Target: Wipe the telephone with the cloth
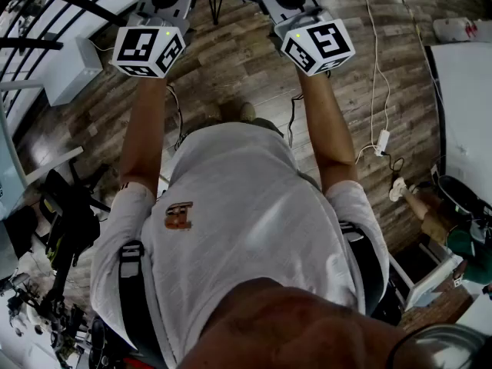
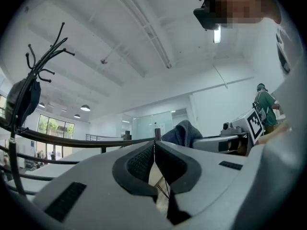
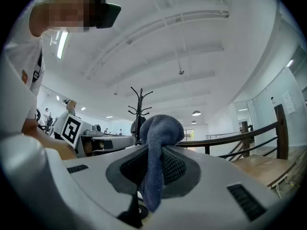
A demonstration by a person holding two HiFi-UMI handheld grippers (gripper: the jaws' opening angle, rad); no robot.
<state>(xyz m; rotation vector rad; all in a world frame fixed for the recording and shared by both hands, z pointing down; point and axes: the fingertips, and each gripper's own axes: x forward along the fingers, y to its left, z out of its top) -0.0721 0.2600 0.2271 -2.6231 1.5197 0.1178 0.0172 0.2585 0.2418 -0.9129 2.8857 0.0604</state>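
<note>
The cloth [image 3: 162, 127], a dark blue-grey wad, is pinched in the jaws of the right gripper [image 3: 154, 152]. A lump of it bulges above the jaw tips and a tail hangs down between the pads. The left gripper [image 2: 154, 145] has its jaws pressed together with nothing in them. Both grippers are held out side by side in front of the person and look out across the room and up at the ceiling, not down at any surface. No view shows the telephone, so which way it lies from the jaws, and how its long axis runs, cannot be told. Because the right gripper carries the cloth, it looks like the one to do the wiping, with the left free to steady the phone. The first need is probably to turn or lower the grippers until the phone comes into view. A coat rack [image 3: 139, 104] stands ahead, just behind the cloth in the right gripper view, and a dark railing [image 3: 249, 133] runs to the right of the rack. Below the grippers is bare wood floor [image 1: 231, 75], and a white cable [image 1: 377, 75] trails across it on the person's right.
</note>
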